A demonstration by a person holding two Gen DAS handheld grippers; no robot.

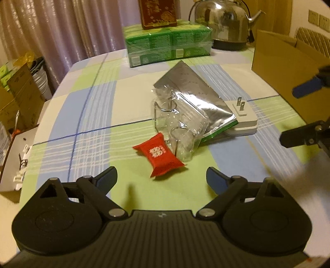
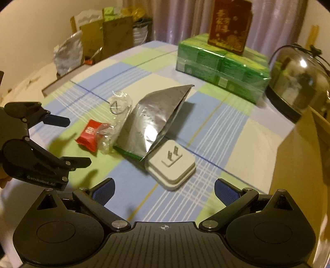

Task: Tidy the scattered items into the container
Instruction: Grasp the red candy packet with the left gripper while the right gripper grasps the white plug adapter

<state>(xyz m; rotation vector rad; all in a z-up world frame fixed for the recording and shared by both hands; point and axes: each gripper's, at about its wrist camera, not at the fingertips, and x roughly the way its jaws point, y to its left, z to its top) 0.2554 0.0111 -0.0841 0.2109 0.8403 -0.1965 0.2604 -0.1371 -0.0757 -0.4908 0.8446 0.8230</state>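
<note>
A red candy packet (image 1: 159,155) lies on the checked tablecloth just ahead of my open, empty left gripper (image 1: 162,179). Behind it lie a clear plastic bag with metal rings (image 1: 177,123), a silver foil pouch (image 1: 191,92) and a white plug adapter (image 1: 244,115). In the right wrist view the adapter (image 2: 172,167) lies just ahead of my open, empty right gripper (image 2: 164,190), with the pouch (image 2: 152,121), the clear bag (image 2: 115,123) and the red packet (image 2: 90,136) to its left. A brown cardboard box (image 1: 288,61) stands at the right.
A green shrink-wrapped pack (image 1: 168,42) with a red tin (image 1: 157,13) on top and a steel kettle (image 1: 224,22) stand at the table's far end. Cardboard boxes (image 1: 16,90) stand off the left edge. The left gripper (image 2: 68,142) shows at the left of the right wrist view.
</note>
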